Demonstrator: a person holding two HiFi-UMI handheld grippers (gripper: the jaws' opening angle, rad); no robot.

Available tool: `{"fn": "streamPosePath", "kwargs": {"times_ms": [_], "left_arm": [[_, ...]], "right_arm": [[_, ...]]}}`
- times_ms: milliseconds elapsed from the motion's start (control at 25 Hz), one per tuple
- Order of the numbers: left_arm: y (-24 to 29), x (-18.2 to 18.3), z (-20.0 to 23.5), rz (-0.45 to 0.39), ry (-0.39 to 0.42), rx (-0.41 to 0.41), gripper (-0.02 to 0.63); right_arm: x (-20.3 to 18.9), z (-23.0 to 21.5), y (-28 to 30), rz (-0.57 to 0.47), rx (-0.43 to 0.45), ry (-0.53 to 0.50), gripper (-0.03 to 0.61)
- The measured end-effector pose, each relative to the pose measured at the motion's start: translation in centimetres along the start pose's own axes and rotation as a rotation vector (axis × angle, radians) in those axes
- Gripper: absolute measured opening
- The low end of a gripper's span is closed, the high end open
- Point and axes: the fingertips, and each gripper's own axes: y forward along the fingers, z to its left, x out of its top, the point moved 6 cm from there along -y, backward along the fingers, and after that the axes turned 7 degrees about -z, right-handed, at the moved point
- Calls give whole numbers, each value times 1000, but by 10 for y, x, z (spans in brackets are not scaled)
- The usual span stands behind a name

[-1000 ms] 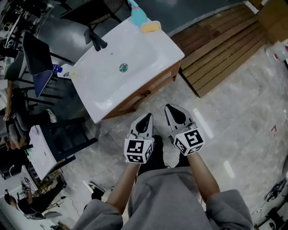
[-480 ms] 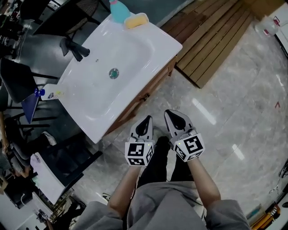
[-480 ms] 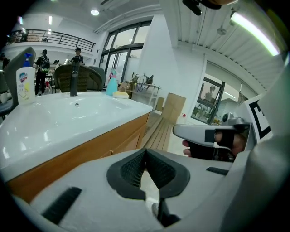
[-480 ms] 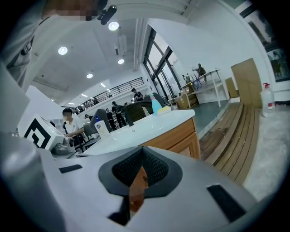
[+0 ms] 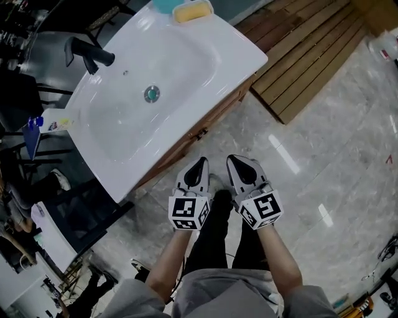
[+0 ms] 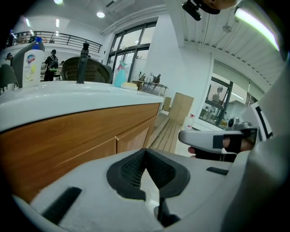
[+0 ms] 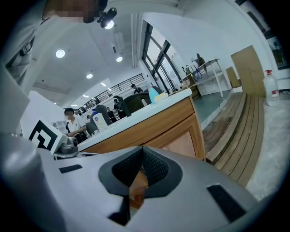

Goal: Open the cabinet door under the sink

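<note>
Sink unit, seen from above and from both gripper views

- Sink (image 5: 186,68): white, rectangular, set on a wooden cabinet (image 5: 205,124). Black tap (image 5: 87,53) at the back rim, drain (image 5: 151,94) in the middle of the basin, yellow sponge (image 5: 191,10) at a far corner, bottle (image 5: 53,123) with a blue cap at the left rim
- Cabinet door (image 6: 133,136): below the sink's front edge, flush with the panel beside it, a thin seam between the two. It faces the grippers and neither one touches it
- Left gripper (image 5: 201,163): held low in front of the cabinet and pointing at it. Jaws clenched, pads met at the tips, nothing between them (image 6: 145,152)
- Right gripper (image 5: 234,160): just beside the left one, level with it, pointing the same way. Jaws likewise closed and empty (image 7: 142,149)
- Boards (image 5: 311,56): slatted wood, lying on the floor to the right of the cabinet
- Floor (image 5: 323,161): pale glossy tile under the person's legs
</note>
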Motion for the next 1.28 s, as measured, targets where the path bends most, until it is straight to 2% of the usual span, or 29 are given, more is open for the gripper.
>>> {"fn": "streamPosePath", "kwargs": {"times_ms": [280,480,680,920,1280], "left_arm": [[11,-19,17,-21,-46,76,9],[27,-39,29,-2,-75,120,12],[51,-70,44,27,-120,150,81],[79,-110,71,52,-268,260,142],[101,-128,79,12,-328,353,149]], "right_arm": [[-16,-16,16,2,13,23,8],[-25,-19,21,9,23,47,8],[-38,-24,28,13,20,68,8],[-62,-40,30,42,13,64,8],[-94,-54,20,86,-7,76,8]]}}
